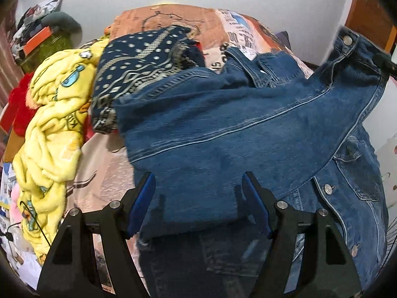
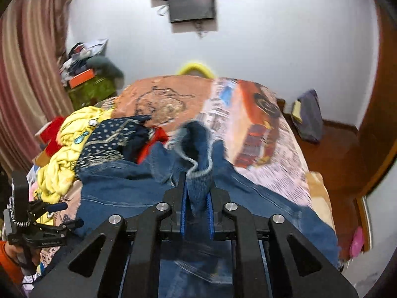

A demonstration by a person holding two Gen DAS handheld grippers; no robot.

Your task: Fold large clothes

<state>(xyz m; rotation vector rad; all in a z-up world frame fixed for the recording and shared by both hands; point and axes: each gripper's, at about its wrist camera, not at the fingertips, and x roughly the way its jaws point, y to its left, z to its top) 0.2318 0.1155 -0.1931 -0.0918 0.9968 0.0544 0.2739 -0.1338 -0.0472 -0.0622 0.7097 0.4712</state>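
Note:
A blue denim jacket (image 1: pixel 223 129) lies spread over the bed, one edge lifted at the upper right. My left gripper (image 1: pixel 198 186) is open, its blue-padded fingers on either side of the jacket's near folded edge, not closed on it. In the right wrist view the left gripper (image 2: pixel 67 213) shows at the lower left, open. My right gripper (image 2: pixel 197 188) is shut on a bunched part of the denim jacket (image 2: pixel 198 144) and holds it raised above the bed; it appears as a dark tip at the right edge of the left wrist view (image 1: pixel 384 62).
The bed has an orange and pink printed cover (image 2: pixel 248 114). A pile of clothes lies on its left: a yellow fleece (image 1: pixel 52 124), a navy patterned garment (image 1: pixel 139 67), something red (image 1: pixel 17 106). Curtains (image 2: pixel 27 74) hang left; wooden floor (image 2: pixel 342 149) and a bag (image 2: pixel 310 116) are right.

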